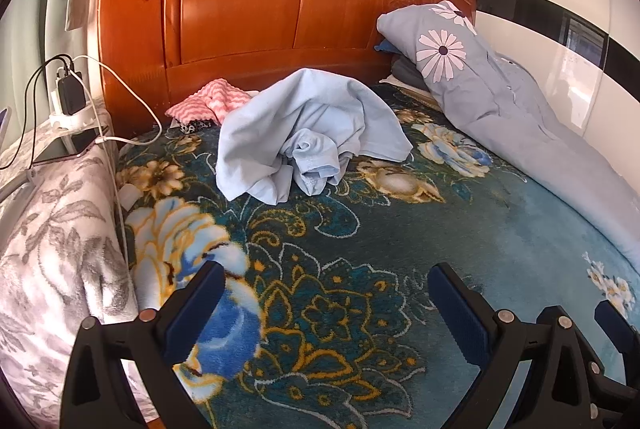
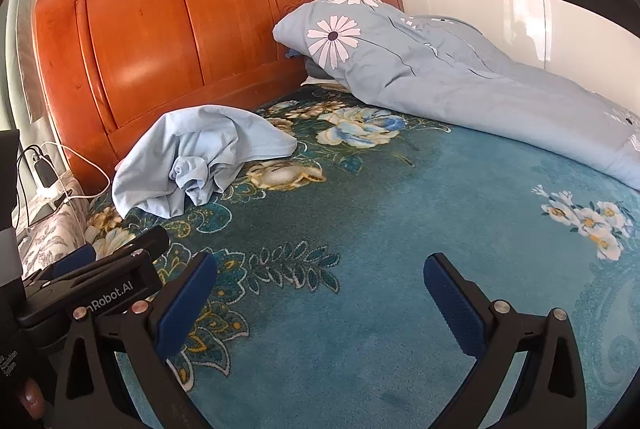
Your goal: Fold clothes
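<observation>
Both grippers sit right at the bottom of the frames: the left gripper (image 1: 324, 293) has its black fingers with blue pads spread wide, nothing between them, and the right gripper (image 2: 320, 285) is spread just the same, also holding nothing. Under them is the teal plush bed blanket with gold and blue flowers (image 1: 360, 229), and neither gripper is near any clothing.

Farther off, toward the far left of the bed, a crumpled light blue shirt (image 1: 304, 133) lies in a heap just in front of the glossy orange wooden headboard (image 1: 240, 1). Behind it on the left, a pink and white zigzag cloth (image 1: 208, 105) peeks out. Along the far right runs a grey-blue quilt with white daisy prints (image 1: 480, 85), well apart from the shirt. Off the bed's left edge, white charger cables (image 1: 120, 89) trail over a grey floral cover (image 1: 60, 229).
</observation>
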`<state>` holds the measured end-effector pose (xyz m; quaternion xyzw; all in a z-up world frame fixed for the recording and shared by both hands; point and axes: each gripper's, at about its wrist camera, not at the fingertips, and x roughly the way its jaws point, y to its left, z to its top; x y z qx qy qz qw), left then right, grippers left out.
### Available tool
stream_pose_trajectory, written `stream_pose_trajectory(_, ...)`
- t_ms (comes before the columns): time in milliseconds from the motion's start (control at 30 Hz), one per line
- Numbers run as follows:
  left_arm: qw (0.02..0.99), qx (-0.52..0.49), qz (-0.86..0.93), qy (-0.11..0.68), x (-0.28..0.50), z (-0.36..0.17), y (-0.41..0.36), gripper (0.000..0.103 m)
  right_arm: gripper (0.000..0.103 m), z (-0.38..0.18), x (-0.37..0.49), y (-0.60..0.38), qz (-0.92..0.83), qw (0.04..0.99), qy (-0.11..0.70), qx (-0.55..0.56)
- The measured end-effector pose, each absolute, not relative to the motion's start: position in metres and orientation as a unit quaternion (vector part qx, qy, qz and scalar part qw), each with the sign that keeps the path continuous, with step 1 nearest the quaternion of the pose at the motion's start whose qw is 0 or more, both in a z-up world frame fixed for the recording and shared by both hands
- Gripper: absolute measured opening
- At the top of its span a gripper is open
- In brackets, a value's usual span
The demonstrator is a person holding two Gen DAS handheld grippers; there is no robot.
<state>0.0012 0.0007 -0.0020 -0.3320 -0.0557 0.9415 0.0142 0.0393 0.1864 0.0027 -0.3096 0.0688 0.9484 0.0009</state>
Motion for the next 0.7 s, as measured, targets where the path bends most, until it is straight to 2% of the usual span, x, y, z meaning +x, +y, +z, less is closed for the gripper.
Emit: stream_pose_trajectory(700,0.024,-0.313,0.947,-0.062,0.003,0.008,-0.002,0.103,0.103,0.008,0.043,0.187,0.950,-0.004,0.071,-0.304)
